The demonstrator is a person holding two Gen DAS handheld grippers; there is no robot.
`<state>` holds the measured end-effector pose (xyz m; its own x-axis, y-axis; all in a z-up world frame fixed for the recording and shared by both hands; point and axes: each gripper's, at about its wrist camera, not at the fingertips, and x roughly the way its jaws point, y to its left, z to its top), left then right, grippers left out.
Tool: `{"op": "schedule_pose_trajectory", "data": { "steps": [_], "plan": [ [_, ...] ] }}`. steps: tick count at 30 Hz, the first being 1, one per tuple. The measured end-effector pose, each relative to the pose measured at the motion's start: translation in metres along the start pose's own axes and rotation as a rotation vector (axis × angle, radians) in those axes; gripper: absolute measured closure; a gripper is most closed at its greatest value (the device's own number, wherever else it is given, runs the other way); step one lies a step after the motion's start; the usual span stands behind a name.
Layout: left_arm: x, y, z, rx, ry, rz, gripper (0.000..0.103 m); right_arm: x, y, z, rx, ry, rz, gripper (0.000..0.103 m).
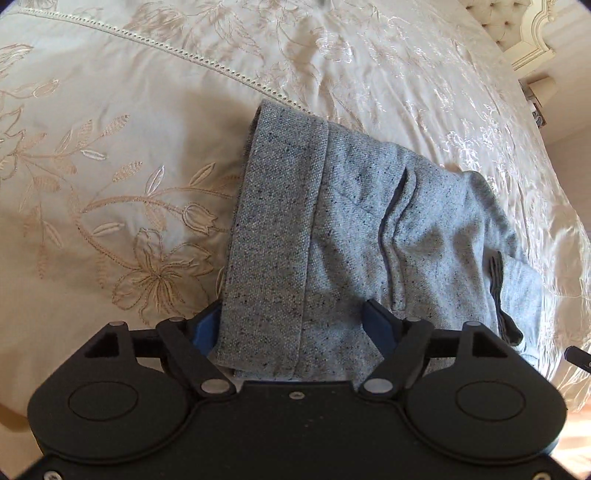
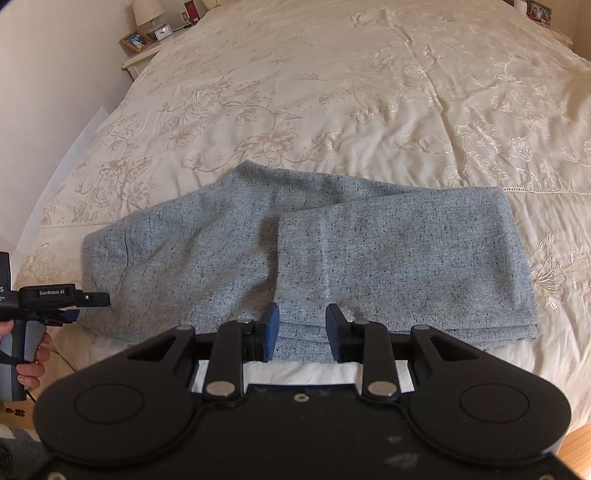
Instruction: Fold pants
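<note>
Down on the near part of a cream embroidered bedspread [image 2: 369, 92] lie grey speckled pants [image 2: 369, 251], already folded into a long band running left to right in the right wrist view. Shows two layers there: an upper flap covering the right half, its edge slanting down the middle, and a lower layer reaching out to the left. Ends close to the near edge of the bed, with several cloth edges stacked at the near right corner.

Finds the left gripper [image 1: 291, 314] with its blue fingers [image 1: 373, 321] spread wide, one on each side of a doubled strip of the pants. Cannot say for sure whether either pad brushes the cloth, but pinches nothing: fabric simply lying in the gap and running away up the frame toward a stitched seam in the bedspread. Appears again at the left edge of the right wrist view, side on, held by a hand [image 2: 33, 354] just beside the near left corner of the pants.

Has the right gripper [image 2: 303, 321] over the near edge of the pants, about the middle of the band, fingers [image 2: 271, 325] roughly half apart. Grips nothing that can be seen; only grey cloth and white sheet showing through the gap.

Farther off: a nightstand [image 2: 147, 48] with a lamp [image 2: 147, 11] and a framed photo [image 2: 135, 40] at the far left corner of the bed.
</note>
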<state>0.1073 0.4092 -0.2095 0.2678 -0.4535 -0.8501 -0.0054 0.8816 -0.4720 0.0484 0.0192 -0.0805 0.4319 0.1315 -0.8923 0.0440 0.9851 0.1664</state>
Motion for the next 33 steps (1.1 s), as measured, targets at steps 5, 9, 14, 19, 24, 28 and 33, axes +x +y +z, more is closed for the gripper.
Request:
{"op": "schedule_pose_trajectory", "data": {
  "steps": [5, 9, 14, 19, 24, 28, 33],
  "plan": [
    [0.012, 0.003, 0.004, -0.016, 0.004, -0.058, 0.003, -0.002, 0.011, 0.002, -0.007, -0.002, -0.007, 0.073],
    [0.018, -0.006, 0.004, -0.083, -0.034, -0.028, 0.002, 0.004, 0.018, 0.004, -0.022, 0.014, -0.002, 0.073],
    [0.008, -0.007, 0.008, -0.099, -0.048, -0.062, 0.057, 0.004, 0.023, 0.001, -0.044, 0.018, 0.019, 0.073],
    [-0.024, -0.027, 0.010, -0.096, -0.094, -0.064, 0.066, 0.004, 0.014, -0.004, -0.035, 0.027, 0.040, 0.073],
    [-0.060, -0.103, 0.014, 0.025, -0.187, -0.018, 0.068, 0.000, -0.013, -0.004, 0.001, 0.018, 0.060, 0.073],
    [-0.085, -0.182, 0.008, 0.130, -0.264, -0.001, 0.070, 0.000, -0.050, -0.006, 0.040, 0.020, 0.083, 0.073],
    [-0.077, -0.295, -0.006, 0.294, -0.279, 0.004, 0.072, 0.002, -0.107, -0.008, 0.062, 0.035, 0.137, 0.073]
  ]
}}
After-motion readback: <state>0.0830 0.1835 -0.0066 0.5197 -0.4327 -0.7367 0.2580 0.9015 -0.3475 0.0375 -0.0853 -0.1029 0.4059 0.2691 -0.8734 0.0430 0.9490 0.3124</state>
